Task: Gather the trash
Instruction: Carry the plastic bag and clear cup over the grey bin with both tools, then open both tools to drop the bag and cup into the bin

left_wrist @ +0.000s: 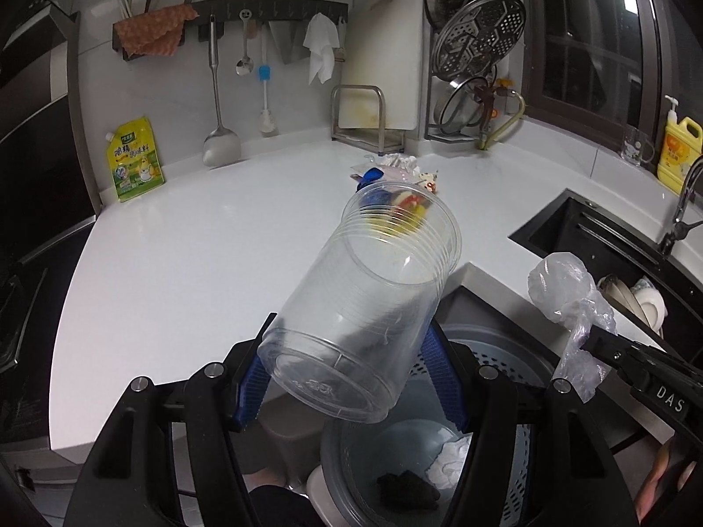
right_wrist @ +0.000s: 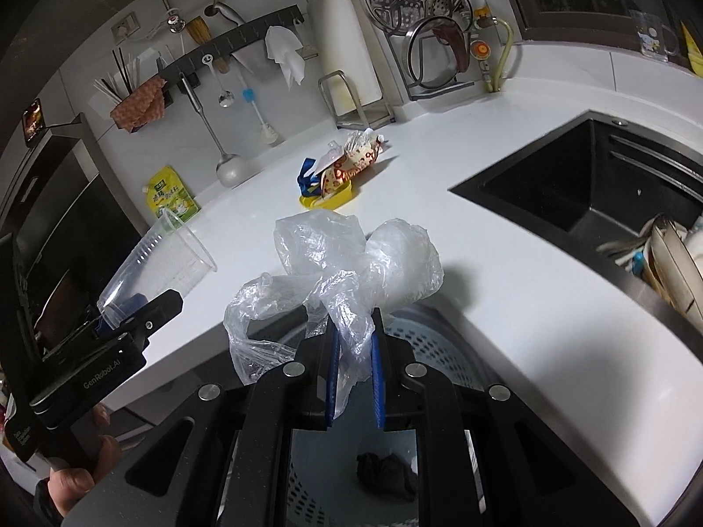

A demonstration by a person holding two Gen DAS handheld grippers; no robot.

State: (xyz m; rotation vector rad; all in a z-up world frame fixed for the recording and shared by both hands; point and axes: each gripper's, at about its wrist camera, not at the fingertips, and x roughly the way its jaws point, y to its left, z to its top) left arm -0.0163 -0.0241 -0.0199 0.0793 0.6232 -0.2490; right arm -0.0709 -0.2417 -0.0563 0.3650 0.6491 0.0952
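My left gripper is shut on a clear plastic cup, tilted with its mouth pointing away, held above the grey perforated trash bin. The cup also shows in the right wrist view. My right gripper is shut on a crumpled clear plastic bag, held over the bin's rim; the bag also shows in the left wrist view. A pile of wrappers with blue and yellow pieces lies on the white counter further back. The bin holds white paper and a dark lump.
A black sink with dishes is at the right. A yellow-green seasoning pouch leans on the back wall. Utensils hang from a rail. A steamer rack and cutting board stand at the back. A yellow soap bottle stands by the window.
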